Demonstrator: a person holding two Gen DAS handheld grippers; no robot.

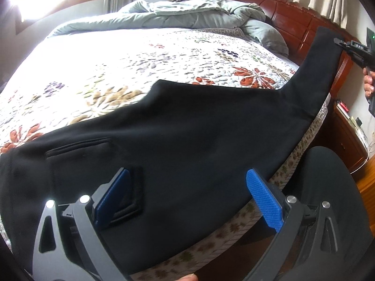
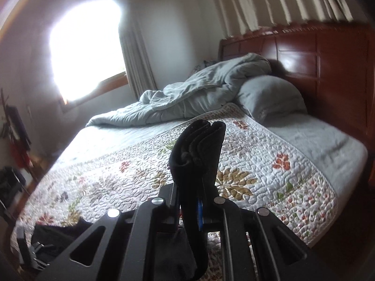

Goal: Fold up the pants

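The black pants (image 1: 187, 126) lie along the near edge of the bed, waist and pocket toward the lower left. My left gripper (image 1: 187, 173) hovers over the waist part, its blue pads (image 1: 264, 201) wide apart and open, with the cloth beneath them. One leg rises to the upper right, where my right gripper (image 1: 339, 42) holds its end in the air. In the right wrist view the right gripper (image 2: 195, 194) is shut on the bunched black leg cuff (image 2: 199, 149), which sticks up between the fingers and hides them.
The bed has a floral quilt (image 1: 140, 65), with a rumpled grey duvet (image 1: 187, 14) and a pillow (image 2: 269, 96) by the wooden headboard (image 2: 316, 58). A nightstand (image 1: 346, 135) stands at the right. A dark-clad leg (image 1: 328, 187) is at the bed's near edge.
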